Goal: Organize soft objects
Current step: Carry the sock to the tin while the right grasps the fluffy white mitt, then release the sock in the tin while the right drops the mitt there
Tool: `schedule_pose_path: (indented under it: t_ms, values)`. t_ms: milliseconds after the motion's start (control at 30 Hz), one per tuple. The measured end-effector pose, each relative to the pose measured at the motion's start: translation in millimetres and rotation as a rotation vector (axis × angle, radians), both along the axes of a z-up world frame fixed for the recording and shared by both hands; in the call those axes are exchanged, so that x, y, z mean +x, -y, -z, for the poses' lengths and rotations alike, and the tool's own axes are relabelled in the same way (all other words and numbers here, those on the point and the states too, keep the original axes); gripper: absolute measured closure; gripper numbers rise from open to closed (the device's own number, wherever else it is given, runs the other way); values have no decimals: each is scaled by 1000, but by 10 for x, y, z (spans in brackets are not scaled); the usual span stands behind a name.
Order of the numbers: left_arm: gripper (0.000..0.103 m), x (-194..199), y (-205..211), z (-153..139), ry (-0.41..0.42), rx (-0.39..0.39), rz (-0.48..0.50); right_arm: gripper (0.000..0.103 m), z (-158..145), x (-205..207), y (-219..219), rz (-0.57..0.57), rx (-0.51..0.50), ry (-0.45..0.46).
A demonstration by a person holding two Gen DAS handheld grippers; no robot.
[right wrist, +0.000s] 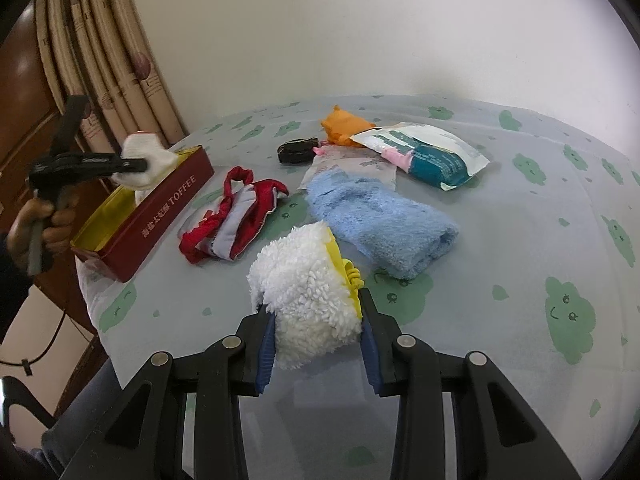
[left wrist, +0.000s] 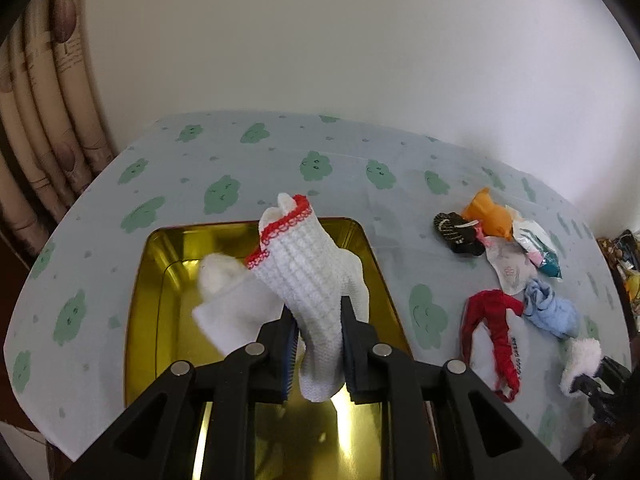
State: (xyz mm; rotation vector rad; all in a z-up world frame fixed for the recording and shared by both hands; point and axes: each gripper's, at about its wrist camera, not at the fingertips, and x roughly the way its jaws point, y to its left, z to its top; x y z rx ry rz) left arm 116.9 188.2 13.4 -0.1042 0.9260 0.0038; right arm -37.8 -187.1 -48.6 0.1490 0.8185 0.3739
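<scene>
My left gripper [left wrist: 318,320] is shut on a white knitted sock with red trim [left wrist: 308,264] and holds it above the open toffee tin [left wrist: 160,240], gold inside and red outside [right wrist: 160,216]. A second white sock [left wrist: 232,304] hangs beside it over the tin. My right gripper [right wrist: 318,320] is shut on a fluffy white and yellow piece [right wrist: 308,292] just above the table. Left gripper and socks also show in the right wrist view [right wrist: 136,164].
On the cloud-print tablecloth [right wrist: 520,264] lie a red and grey garment [right wrist: 232,216], a folded blue towel [right wrist: 384,220], an orange item [right wrist: 344,124], a small black item [right wrist: 296,150] and a plastic packet [right wrist: 424,152]. Curtains [right wrist: 108,64] hang at left.
</scene>
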Motion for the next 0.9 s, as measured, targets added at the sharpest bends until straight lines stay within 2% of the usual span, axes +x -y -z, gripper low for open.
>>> schedule_pose_path:
  t_ms: [33,133,167,200,367,467,567,600,700,900]
  values:
    - [82,48,6,35,-15,17,-10,69,0,1,1,-4,2,0]
    - [76,121,17,107,-56,-11,3,69,-1,0,1,-17,8,1]
    - [66,148,22,129,-76,-14,5,69,-3,-1,-2,-25,10,0]
    - [61,150,28,127,-80,-15,5,69,-7,-3,-5,-31,9,0]
    - [61,23,-32,-101,-2,-20,-44,69,-49,-20,-10,-35,15,3]
    - [60,-224,-133,-338,73,-33,-125,69,-159,-41,-24,-36,35,19]
    - [50,-625,-193,-502,143,-1,-230,69,-340,-38,-91,-59,65,46]
    - [50,-812,-216,-526,173,3,-270,69,-410,-29,-147,-76,72,56]
    - [50,-1185,-237,-512,193,19,-326,69,-585,40,-377,-135,78,78]
    - [49,-1857,-131,-331,201,159,-435,69,-896,418,-1290,-332,127,78]
